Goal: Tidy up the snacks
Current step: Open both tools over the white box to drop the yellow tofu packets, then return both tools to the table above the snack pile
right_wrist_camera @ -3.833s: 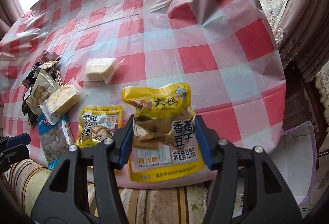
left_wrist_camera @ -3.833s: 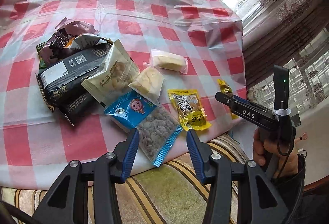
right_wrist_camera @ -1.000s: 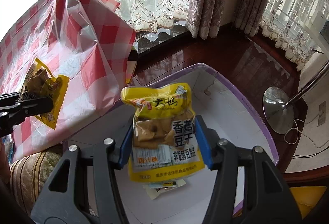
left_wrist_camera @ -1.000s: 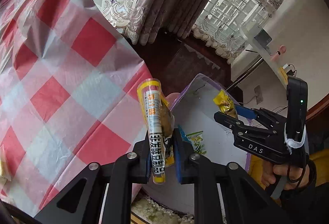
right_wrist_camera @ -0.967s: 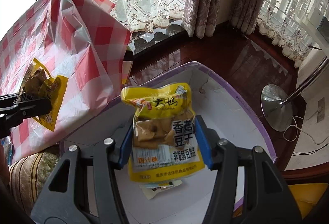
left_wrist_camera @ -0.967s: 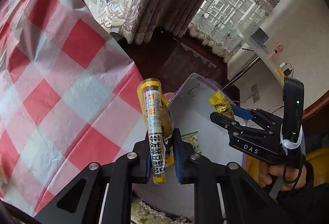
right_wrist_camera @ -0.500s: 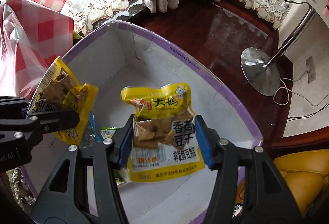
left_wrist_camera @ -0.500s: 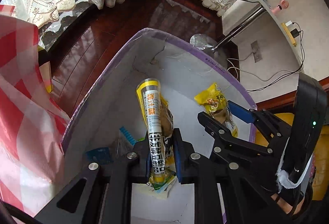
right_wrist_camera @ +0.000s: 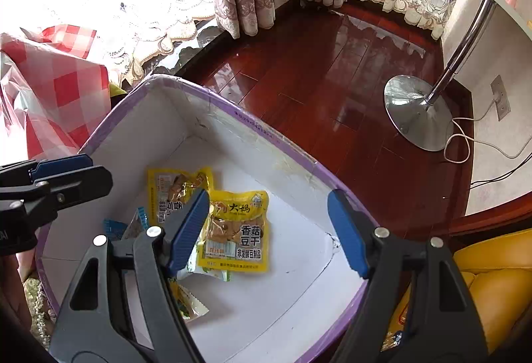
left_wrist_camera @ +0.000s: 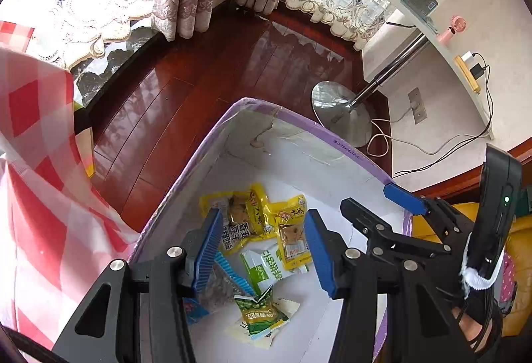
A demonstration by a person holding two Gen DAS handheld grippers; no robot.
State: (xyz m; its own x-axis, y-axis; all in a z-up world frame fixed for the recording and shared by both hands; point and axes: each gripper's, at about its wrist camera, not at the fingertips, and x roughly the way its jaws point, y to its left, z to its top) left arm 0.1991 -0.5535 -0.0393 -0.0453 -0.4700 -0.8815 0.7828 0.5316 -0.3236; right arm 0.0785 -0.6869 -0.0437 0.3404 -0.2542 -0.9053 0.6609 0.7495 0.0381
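Note:
A white box with a purple rim [left_wrist_camera: 319,126] [right_wrist_camera: 266,130] stands on the floor beside the table. Two yellow snack packets lie on its bottom: one [right_wrist_camera: 237,230] [left_wrist_camera: 292,236] with dark print, the other [right_wrist_camera: 173,190] [left_wrist_camera: 232,216] beside it and partly under it. My left gripper [left_wrist_camera: 262,250] hangs over the box, its jaws opening with nothing pressed between the blue pads. My right gripper [right_wrist_camera: 266,233] [left_wrist_camera: 372,206] is also above the box, jaws opening and empty. Green-and-white packets [left_wrist_camera: 262,313] and a blue-edged packet [left_wrist_camera: 216,286] lie nearer me in the box.
The red-checked tablecloth [left_wrist_camera: 36,190] [right_wrist_camera: 56,87] hangs at the left of the box. Dark red wooden floor [right_wrist_camera: 332,70] stretches beyond it, with a chrome stand base [right_wrist_camera: 415,113], a white cable and curtains. A yellow cushion [right_wrist_camera: 492,289] lies at the right.
Both grippers have let go: the two yellow packets dropped from between the pads to the bottom of the box. Both jaws stand wider than half a second ago.

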